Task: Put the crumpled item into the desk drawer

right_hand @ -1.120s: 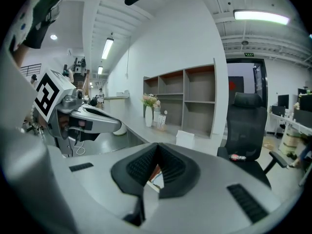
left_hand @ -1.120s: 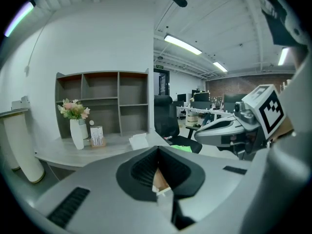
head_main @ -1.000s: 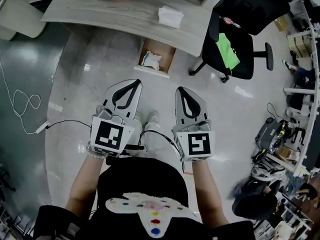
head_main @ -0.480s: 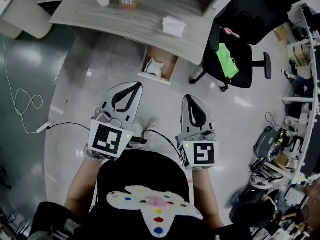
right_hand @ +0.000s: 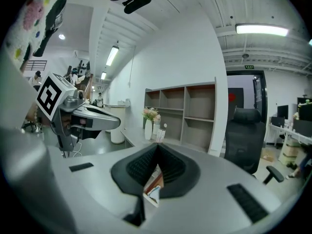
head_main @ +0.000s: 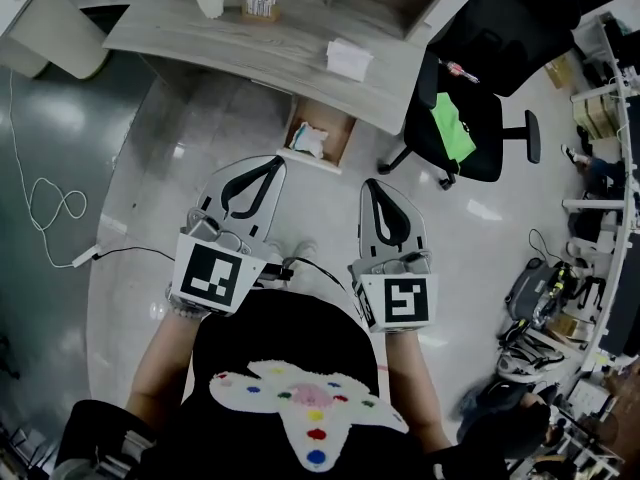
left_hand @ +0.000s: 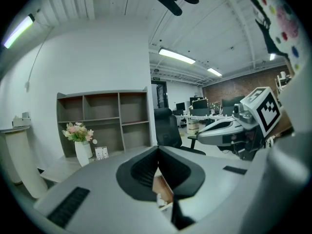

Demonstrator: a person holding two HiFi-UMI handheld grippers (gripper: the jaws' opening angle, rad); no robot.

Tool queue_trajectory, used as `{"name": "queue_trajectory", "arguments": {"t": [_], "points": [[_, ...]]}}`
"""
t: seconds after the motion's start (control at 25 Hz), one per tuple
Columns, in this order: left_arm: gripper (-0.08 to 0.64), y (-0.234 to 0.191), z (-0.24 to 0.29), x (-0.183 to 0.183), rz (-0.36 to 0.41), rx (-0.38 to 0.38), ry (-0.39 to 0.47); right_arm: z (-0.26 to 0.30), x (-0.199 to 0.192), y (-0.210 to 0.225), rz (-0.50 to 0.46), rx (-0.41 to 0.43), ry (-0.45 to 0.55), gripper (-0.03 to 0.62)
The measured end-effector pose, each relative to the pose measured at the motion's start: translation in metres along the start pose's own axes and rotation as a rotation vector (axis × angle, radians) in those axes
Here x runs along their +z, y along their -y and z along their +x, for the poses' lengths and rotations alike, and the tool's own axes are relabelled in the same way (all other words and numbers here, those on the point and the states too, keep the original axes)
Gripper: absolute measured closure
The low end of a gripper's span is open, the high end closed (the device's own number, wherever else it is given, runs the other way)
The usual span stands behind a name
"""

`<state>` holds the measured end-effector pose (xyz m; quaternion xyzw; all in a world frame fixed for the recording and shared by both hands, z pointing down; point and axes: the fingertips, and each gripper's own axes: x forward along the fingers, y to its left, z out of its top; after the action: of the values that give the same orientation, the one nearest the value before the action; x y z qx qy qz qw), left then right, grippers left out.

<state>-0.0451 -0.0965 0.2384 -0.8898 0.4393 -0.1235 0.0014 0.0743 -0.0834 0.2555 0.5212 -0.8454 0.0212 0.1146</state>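
I hold both claws low over the floor, well short of the counter [head_main: 250,43]; the left claw [head_main: 264,166] has its jaws pressed together with nothing between them, and the right claw [head_main: 372,184] is closed and empty in the same way. The crumpled item [head_main: 310,140] lies inside the open drawer [head_main: 338,128] under the counter's front edge, well apart from both claws; a black chair [head_main: 465,118] stands to the drawer's right.
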Motion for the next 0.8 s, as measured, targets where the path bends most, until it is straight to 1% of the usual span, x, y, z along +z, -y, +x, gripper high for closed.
{"name": "queue_trajectory", "arguments": {"t": [0.2,0.36,0.64,0.8], "points": [[0.548,0.001,0.0,0.003,0.012,-0.012,0.009,0.003,0.006,-0.003,-0.013,0.005,0.0,0.588],[0.548,0.002,-0.001,-0.004,-0.006,-0.022,-0.025,0.003,0.01,-0.006,-0.017,0.011,0.002,0.588],[0.548,0.005,0.0,-0.002,-0.003,-0.038,-0.003,0.005,0.016,-0.01,-0.027,0.015,0.011,0.588],[0.548,0.005,-0.001,-0.004,-0.007,-0.036,-0.01,0.004,0.014,-0.012,-0.033,0.017,0.01,0.588]]}}
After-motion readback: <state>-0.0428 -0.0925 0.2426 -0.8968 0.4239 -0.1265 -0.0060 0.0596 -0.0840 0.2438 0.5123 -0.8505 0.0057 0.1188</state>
